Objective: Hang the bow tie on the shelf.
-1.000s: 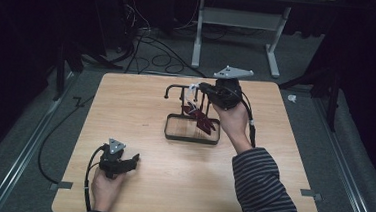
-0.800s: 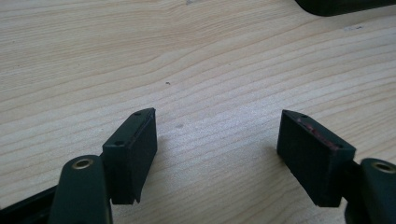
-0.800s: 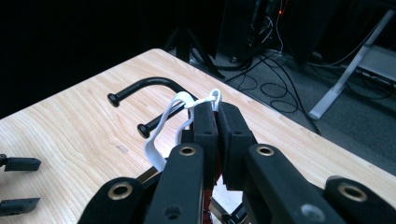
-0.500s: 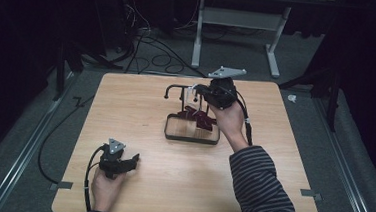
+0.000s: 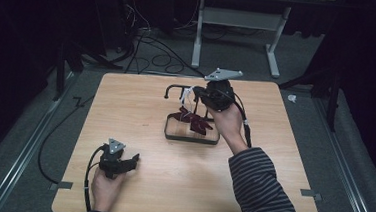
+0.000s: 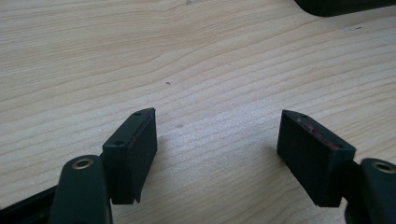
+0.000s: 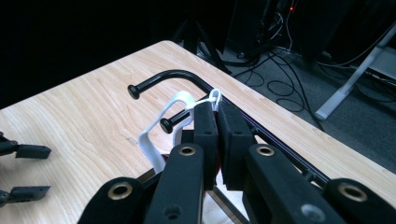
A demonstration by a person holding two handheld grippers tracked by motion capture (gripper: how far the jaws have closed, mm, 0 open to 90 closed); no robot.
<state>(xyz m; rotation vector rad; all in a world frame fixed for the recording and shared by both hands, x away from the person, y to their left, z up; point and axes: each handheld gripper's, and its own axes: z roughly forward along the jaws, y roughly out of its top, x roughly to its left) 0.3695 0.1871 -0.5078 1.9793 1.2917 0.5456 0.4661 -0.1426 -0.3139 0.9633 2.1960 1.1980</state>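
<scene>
A black stand (image 5: 176, 89) with curved hook arms rises from a dark rectangular base frame (image 5: 191, 139) at the table's middle. A dark red item (image 5: 190, 120) with a white strap (image 7: 150, 140) hangs over the frame. My right gripper (image 5: 200, 95) is at the hooks, shut on the strap's thin white loop (image 7: 215, 96). In the right gripper view the strap curls around a knobbed hook end (image 7: 166, 125) just ahead of my right gripper (image 7: 215, 109). My left gripper (image 5: 131, 161) rests at the front left, open, with bare wood between its jaws (image 6: 217, 121).
The wooden table (image 5: 126, 106) stands on grey carpet with cables (image 5: 149, 53) and a white desk frame (image 5: 237, 19) behind it. A black cable (image 5: 88, 179) trails from the left gripper. My left gripper's jaws (image 7: 44, 170) show at the right gripper view's left edge.
The right gripper has shifted slightly left toward the hooks, carrying the dark red item with it. The left gripper has stayed put.
</scene>
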